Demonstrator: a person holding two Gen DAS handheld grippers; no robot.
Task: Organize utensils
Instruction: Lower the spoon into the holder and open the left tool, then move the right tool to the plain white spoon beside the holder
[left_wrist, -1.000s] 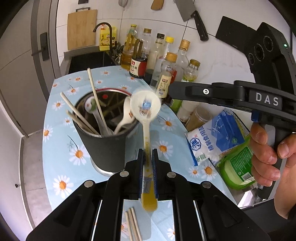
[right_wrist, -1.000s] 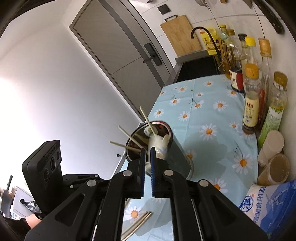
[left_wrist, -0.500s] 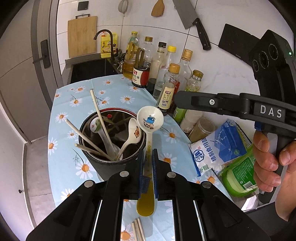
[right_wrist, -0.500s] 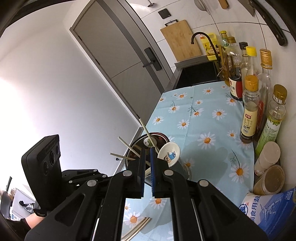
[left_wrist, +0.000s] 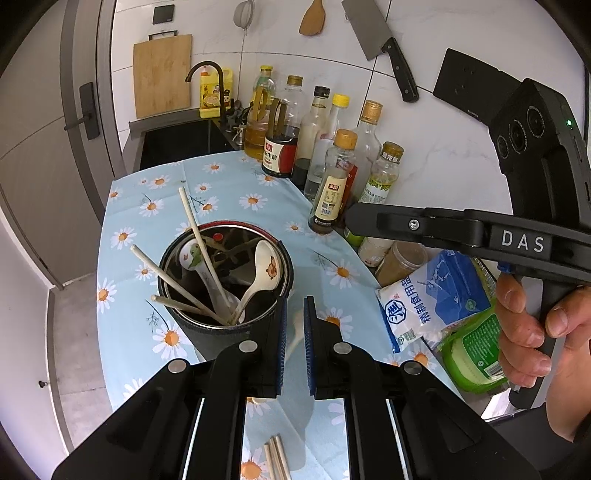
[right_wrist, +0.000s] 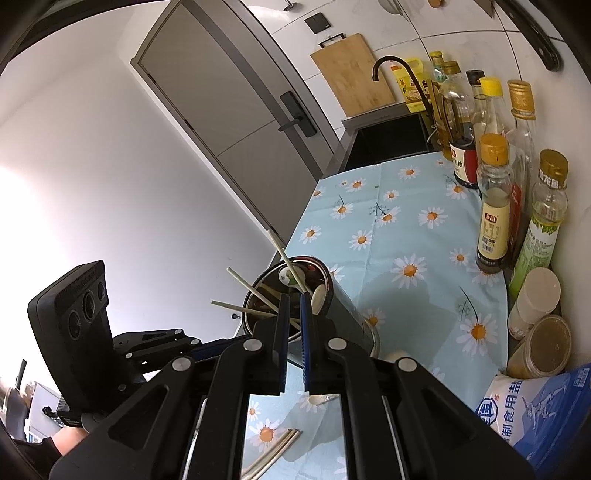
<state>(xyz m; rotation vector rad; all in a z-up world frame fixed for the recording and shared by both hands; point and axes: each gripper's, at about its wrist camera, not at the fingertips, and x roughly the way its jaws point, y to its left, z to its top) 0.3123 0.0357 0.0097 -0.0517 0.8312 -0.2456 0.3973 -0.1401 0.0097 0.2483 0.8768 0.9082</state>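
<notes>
Overhead, daisy-print cloth (left_wrist: 236, 184) covers counter; cleaver (left_wrist: 380, 48) hangs on tiled wall.

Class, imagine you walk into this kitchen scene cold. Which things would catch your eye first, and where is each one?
First, the dark utensil pot near the front of the daisy tablecloth, bristling with chopsticks and two white spoons. Next, the row of sauce bottles along the wall at the right edge of the counter. Last, the cleaver hanging on the white wall above them.
</notes>
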